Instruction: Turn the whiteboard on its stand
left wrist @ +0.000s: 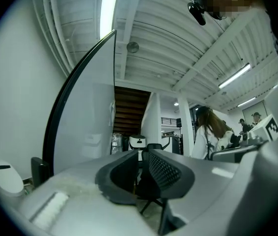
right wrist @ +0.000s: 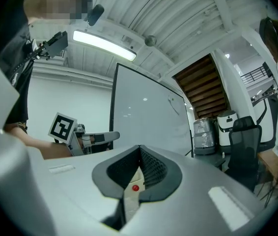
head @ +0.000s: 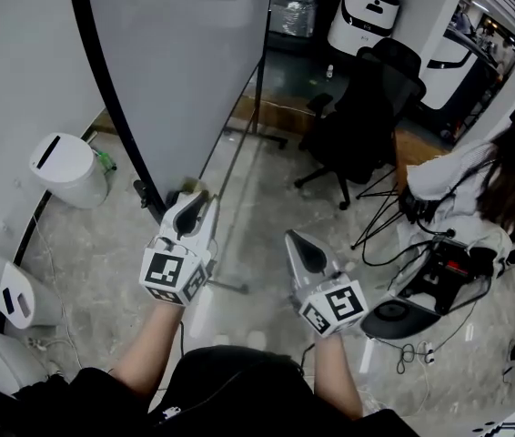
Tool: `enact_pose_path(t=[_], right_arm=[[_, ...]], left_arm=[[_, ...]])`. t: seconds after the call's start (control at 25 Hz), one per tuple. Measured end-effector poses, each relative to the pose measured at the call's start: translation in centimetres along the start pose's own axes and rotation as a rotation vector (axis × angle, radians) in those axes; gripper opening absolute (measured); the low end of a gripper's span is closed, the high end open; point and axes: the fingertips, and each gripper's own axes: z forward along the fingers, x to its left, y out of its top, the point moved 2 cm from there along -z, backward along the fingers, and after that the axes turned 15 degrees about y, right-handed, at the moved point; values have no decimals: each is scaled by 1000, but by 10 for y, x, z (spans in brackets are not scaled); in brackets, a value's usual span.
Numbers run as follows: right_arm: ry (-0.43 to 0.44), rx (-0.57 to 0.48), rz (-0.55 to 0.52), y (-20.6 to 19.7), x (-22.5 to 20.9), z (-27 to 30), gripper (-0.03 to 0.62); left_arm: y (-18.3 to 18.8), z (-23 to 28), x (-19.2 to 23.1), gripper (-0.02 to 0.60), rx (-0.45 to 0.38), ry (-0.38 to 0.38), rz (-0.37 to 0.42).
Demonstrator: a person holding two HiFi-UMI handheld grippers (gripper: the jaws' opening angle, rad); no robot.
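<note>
The whiteboard (head: 185, 53) is a large pale panel in a black frame, standing at the upper left on a thin black stand (head: 257, 107). My left gripper (head: 196, 206) sits just in front of the board's lower black edge; a narrow gap remains between its jaws with nothing in it. In the left gripper view the whiteboard (left wrist: 87, 127) stands to the left of the left gripper (left wrist: 140, 154), apart from the pads. My right gripper (head: 298, 244) hovers to the right over the floor. In the right gripper view the right gripper (right wrist: 140, 149) shows its tips touching, empty, with the whiteboard (right wrist: 144, 117) ahead.
A black office chair (head: 367, 107) stands right of the board. A seated person (head: 476, 189) and a wheeled device with cables (head: 421, 289) fill the right side. A white bin (head: 66, 167) and white units (head: 12, 294) stand along the left wall.
</note>
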Motion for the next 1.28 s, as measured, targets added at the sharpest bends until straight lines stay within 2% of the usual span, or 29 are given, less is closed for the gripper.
enact_pose_path(t=[0.44, 0.88, 1.28], right_arm=[[-39, 20, 1, -4, -1, -11, 8], [-29, 39, -2, -9, 1, -6, 8], [-25, 41, -15, -8, 8, -6, 8]], left_arm=[[-21, -2, -41, 25, 49, -79, -38], [-25, -5, -39, 3, 68, -45, -52], [-25, -13, -35, 3, 61, -49, -49]])
